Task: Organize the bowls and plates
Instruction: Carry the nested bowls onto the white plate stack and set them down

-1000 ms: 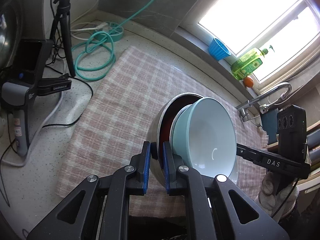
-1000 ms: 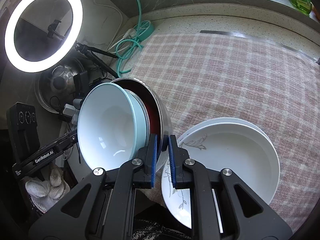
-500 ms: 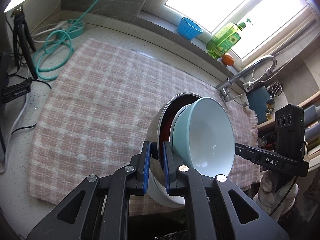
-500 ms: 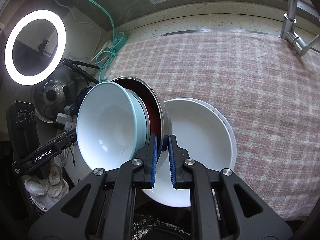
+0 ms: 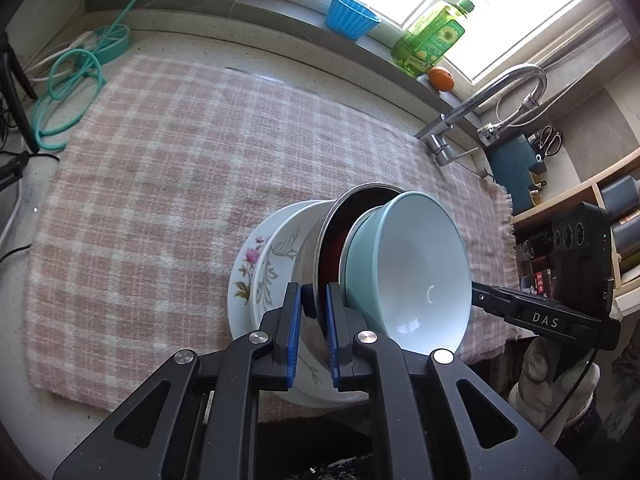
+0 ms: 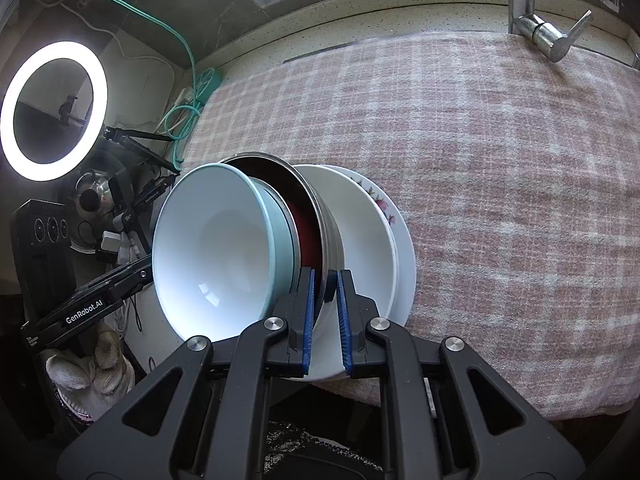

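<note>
Together the left gripper (image 5: pixel 313 332) and right gripper (image 6: pixel 325 320) each clamp the steel bowl's (image 5: pixel 316 248) rim, pale blue bowl (image 6: pixel 208 248) nested inside, above the stacked white plates (image 6: pixel 360 216)

- A steel bowl (image 5: pixel 320 248) with a dark red inside (image 6: pixel 306 236) is held tilted on edge, its rim clamped at two opposite points.
- A pale teal bowl (image 5: pixel 416 276), white inside (image 6: pixel 216 252), is nested in it, tipped the same way.
- A white deep plate (image 6: pixel 360 236) with a grey leaf print (image 5: pixel 276 256) lies on a flower-patterned plate (image 5: pixel 244 264), on the checked cloth, under the steel bowl.
</note>
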Motion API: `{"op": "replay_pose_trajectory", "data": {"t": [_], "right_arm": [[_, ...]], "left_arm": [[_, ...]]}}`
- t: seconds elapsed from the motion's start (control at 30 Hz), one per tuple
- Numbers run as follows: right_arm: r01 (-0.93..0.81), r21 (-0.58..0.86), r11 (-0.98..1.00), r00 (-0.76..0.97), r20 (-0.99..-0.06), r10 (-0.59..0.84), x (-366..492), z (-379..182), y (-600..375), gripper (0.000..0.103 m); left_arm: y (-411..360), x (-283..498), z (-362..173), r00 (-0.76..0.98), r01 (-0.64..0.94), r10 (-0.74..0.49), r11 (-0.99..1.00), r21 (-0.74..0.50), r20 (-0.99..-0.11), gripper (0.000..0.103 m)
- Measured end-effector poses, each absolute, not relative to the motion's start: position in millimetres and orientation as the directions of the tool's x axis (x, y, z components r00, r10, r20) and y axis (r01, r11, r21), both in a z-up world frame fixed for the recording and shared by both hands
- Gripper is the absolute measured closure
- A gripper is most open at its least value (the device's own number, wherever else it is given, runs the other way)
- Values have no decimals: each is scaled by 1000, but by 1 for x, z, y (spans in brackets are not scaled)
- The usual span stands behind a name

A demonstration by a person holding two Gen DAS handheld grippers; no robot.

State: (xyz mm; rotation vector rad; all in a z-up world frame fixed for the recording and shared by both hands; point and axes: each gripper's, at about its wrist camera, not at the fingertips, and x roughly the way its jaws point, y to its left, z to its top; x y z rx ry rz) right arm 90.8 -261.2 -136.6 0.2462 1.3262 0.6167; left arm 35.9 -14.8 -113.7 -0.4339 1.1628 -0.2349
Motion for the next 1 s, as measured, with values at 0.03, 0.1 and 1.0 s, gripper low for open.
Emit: {"op": "replay_pose_trajectory", "data": {"t": [0.03,0.1,1.0], "right_arm": [[-276,506,817,111,-828,550,90,-137,-263,91],[-272,507,818,108,-828,550,89,-139,-265,91],[-304,486,820,137,-829,542,85,-135,-264,84]], "left_arm": [[-16,36,-114,383,-42,-398,894,-446,-834,94],[-17,36,-115,378,-42,-396,896,-443,-837,94],[-18,37,-124,375,-63,-334,922,-383,-865,91]]}}
